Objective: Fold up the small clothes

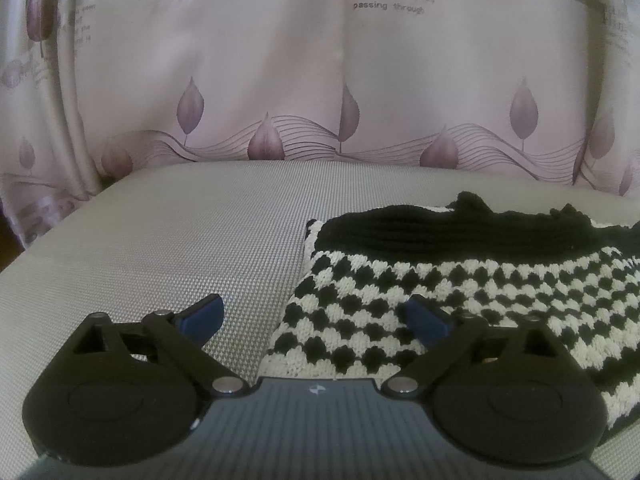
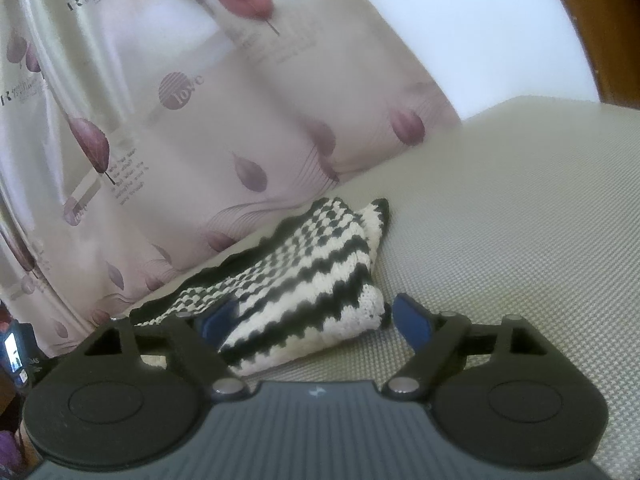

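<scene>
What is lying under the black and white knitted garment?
The black and white knitted garment lies on a grey woven-textured surface, seen all around it. Whatever is directly beneath its folded layers is covered and cannot be seen.

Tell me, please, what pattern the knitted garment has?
Black-and-white checks with a black ribbed band; clearest in the left wrist view.

Left gripper (image 1: 316, 316) stands wide open, nothing clamped. Black-and-white knitted garment (image 1: 460, 292) lies folded on the grey woven surface (image 1: 180, 248), ahead and right; right fingertip (image 1: 426, 318) overlaps its near edge. Leaf-printed curtain (image 1: 280, 80) hangs beyond.
</scene>
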Tool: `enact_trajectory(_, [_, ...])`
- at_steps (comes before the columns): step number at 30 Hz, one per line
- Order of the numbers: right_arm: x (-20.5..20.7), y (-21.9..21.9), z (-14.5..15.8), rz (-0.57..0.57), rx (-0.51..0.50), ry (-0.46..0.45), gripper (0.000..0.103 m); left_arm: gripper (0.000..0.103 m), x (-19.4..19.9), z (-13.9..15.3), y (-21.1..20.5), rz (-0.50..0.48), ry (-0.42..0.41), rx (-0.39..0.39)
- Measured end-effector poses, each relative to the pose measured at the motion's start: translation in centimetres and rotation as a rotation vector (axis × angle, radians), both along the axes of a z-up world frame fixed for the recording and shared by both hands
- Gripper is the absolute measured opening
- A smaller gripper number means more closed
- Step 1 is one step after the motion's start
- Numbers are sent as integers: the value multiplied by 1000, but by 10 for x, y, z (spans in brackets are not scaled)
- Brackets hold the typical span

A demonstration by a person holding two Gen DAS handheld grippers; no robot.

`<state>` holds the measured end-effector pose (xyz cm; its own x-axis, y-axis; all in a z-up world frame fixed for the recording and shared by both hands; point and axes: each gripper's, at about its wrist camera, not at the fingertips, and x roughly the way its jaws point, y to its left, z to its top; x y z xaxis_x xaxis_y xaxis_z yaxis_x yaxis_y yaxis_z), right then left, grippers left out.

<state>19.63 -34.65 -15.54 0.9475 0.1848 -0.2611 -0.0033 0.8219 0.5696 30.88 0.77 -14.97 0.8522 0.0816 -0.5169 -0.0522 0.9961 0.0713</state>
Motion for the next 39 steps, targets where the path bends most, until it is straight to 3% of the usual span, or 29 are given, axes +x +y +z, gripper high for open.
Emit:
enact_trajectory(11, [-1,-3,-1,-33,24,6,88,100,1,-1,-1,10,1,7])
enact_trajectory(17, [-5,-14,-5,-106,92,15,91,101,2,-1,-1,8,12,-1])
enact_trajectory(26, [-1,-18,-6,-87,110,37,92,103,21,-3,35,-55,137,-231])
enact_trajectory(32, [15,-19,4,-19,92,74,92,102,41,4,58,-238,237,-347])
enact_trajectory(36, [28,-22,13,5,60,69,92,100,56,3,67,-300,263,-385])
enact_trajectory(39, [39,-24,17,14,34,75,92,100,62,1,63,-371,280,-371])
